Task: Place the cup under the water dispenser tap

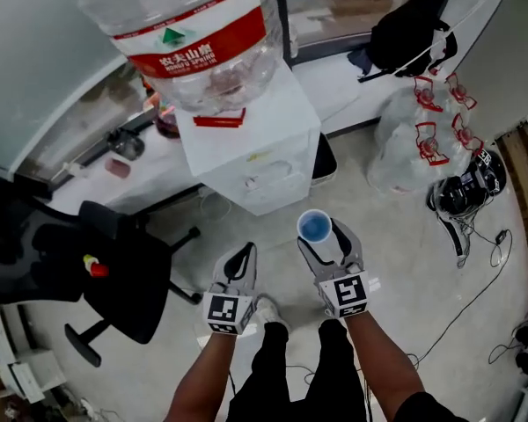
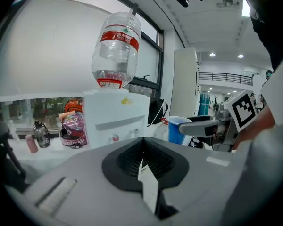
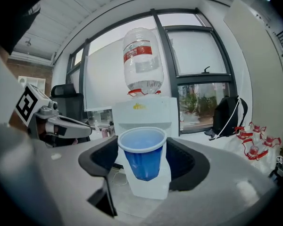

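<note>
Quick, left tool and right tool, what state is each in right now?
Left tool: closed, nothing between its jaws.
Right tool: closed on the blue cup, held upright.

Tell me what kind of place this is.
Probably an office or lab workroom. It has a bottled water dispenser, a black swivel office chair and a cluster of spare water jugs beside the dispenser.
</note>
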`<action>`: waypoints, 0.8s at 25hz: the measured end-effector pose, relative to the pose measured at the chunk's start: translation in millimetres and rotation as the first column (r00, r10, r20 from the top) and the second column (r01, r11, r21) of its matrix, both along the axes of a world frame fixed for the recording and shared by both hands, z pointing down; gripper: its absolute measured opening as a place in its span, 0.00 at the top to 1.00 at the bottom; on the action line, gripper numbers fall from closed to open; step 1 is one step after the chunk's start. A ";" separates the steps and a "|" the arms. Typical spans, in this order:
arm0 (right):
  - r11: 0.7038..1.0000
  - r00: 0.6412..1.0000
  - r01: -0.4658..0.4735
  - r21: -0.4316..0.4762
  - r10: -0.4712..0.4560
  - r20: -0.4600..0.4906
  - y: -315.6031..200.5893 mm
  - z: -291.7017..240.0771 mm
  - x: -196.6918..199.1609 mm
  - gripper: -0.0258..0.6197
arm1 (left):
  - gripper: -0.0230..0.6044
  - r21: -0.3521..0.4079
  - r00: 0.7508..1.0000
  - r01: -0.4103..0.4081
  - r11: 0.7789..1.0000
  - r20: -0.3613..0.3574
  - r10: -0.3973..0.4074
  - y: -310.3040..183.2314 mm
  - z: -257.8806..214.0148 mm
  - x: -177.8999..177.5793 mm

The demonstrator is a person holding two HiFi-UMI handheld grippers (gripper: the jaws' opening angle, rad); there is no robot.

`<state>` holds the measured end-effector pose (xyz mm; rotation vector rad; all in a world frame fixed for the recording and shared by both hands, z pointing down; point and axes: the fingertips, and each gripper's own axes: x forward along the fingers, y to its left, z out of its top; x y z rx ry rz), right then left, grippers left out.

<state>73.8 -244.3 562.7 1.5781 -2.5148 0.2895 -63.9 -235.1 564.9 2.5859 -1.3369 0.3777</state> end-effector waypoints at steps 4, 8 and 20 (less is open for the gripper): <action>0.999 1.000 0.018 -0.032 -0.018 -0.011 -12.4 46.3 6.6 0.47 | 0.94 -0.022 0.999 0.047 0.999 0.014 -0.047 -9.8 32.8 9.9; 0.998 0.999 0.032 -0.048 -0.033 -0.024 -25.2 86.9 9.6 0.47 | 0.94 -0.050 0.997 0.075 0.996 0.025 -0.074 -15.0 71.9 12.0; 0.996 0.997 0.070 -0.056 -0.071 -0.016 -79.7 169.8 -3.6 0.47 | 0.94 -0.041 0.995 0.091 0.995 0.037 -0.090 -43.1 156.1 15.5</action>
